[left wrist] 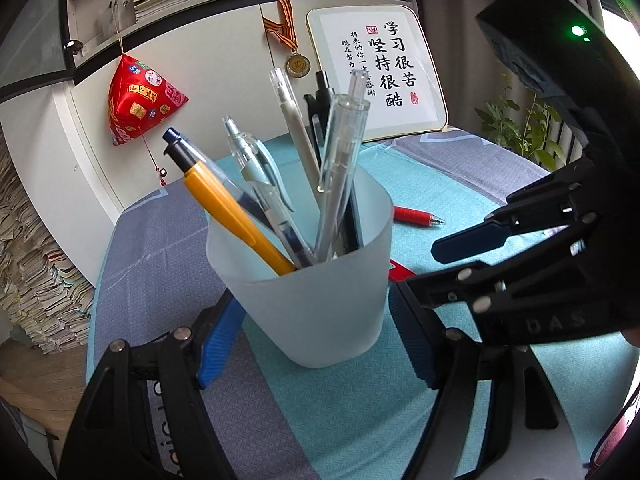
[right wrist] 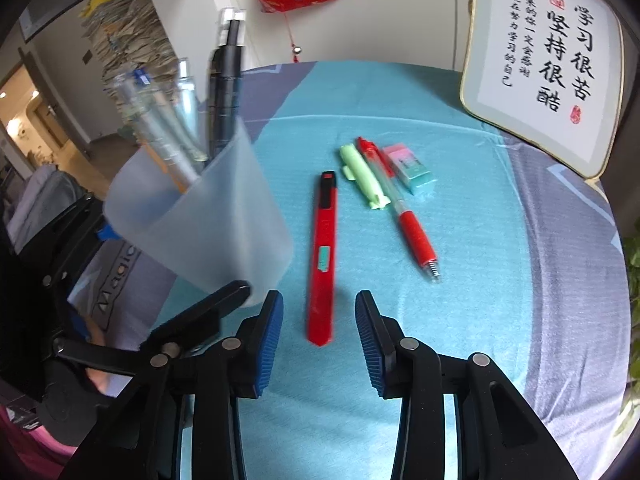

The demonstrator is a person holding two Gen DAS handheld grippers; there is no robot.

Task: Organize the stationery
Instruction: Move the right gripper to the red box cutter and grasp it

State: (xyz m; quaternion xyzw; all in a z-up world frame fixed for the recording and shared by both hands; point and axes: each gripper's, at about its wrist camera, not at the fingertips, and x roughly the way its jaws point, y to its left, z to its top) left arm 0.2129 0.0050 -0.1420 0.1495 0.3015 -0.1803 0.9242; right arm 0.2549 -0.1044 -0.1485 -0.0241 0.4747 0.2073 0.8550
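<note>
My left gripper [left wrist: 316, 328] is shut on a frosted plastic pen cup [left wrist: 304, 288] that holds several pens, with its blue pads [left wrist: 220, 340] against both sides. The cup tilts in the right wrist view [right wrist: 208, 224]. My right gripper [right wrist: 319, 340] is open and empty, just above the near end of a red utility knife [right wrist: 323, 256] lying on the teal cloth. A green highlighter [right wrist: 364, 176], a red pen [right wrist: 400, 204] and a pink-and-teal eraser [right wrist: 408, 166] lie beyond the knife. The right gripper also shows in the left wrist view [left wrist: 460, 264].
A framed calligraphy board [right wrist: 540, 72] leans at the table's back right. A red pyramid ornament [left wrist: 140, 100] and a medal [left wrist: 297, 65] hang on the white cabinet behind. Stacked papers [left wrist: 28, 260] stand left of the table. A plant [left wrist: 516, 124] is at the right.
</note>
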